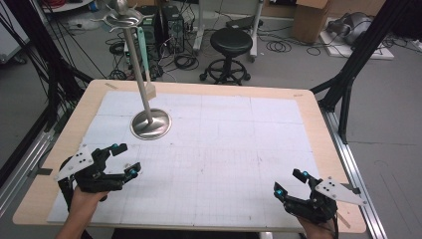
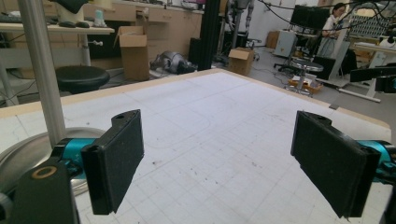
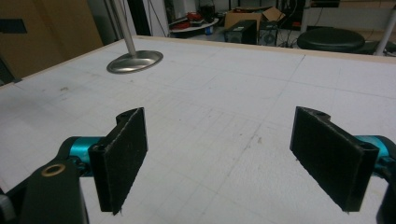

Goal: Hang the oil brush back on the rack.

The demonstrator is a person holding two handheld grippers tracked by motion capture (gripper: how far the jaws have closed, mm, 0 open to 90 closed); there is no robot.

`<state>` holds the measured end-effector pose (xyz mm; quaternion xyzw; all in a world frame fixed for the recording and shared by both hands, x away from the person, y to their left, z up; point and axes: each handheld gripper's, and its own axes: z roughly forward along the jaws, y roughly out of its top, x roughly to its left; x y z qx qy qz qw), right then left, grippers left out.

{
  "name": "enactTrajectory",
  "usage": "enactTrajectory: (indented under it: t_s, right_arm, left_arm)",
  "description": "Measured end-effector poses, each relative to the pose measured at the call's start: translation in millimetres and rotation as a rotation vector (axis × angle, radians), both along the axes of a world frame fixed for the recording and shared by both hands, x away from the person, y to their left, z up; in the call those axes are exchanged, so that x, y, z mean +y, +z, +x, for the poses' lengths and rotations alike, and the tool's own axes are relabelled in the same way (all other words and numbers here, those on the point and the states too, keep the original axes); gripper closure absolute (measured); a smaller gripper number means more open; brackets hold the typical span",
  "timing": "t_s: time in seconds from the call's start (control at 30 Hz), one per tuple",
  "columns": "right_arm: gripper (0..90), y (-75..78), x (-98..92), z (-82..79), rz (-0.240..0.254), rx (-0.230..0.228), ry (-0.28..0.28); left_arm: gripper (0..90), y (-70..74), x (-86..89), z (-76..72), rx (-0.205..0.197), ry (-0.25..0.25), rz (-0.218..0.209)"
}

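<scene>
Steel stand (image 1: 151, 123) far from open jaws

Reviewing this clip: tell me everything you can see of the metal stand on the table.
The metal stand looks like brushed steel: a round, shallow domed base sitting flat on the white gridded mat at the table's far left, a slim pole rising from its centre, and a curved multi-armed top piece with nothing on it. A small tan tag hangs against the pole partway up. It stands upright; the lean in the high view looks like perspective. Neither gripper touches it.
</scene>
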<state>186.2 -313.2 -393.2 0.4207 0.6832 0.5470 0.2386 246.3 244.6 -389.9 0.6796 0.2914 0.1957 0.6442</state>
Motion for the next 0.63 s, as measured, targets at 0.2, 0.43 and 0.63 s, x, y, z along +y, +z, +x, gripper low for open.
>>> enactTrajectory:
  t_s: [0.2, 0.43, 0.63]
  right_arm:
    - [18.2, 0.7, 1.2, -0.6, -0.002, -0.004, 0.003]
    - [18.2, 0.2, -0.4, -0.2, -0.002, -0.003, -0.002]
    - [18.2, 0.1, -1.2, 0.7, -0.001, 0.0, 0.001]
  left_arm:
    - [18.2, -1.4, 1.1, -0.5, 0.01, 0.013, -0.005]
    - [18.2, -2.1, 0.8, -0.4, 0.01, 0.015, 0.0]
    - [18.2, -4.4, 1.9, -0.2, 0.019, 0.022, -0.002]
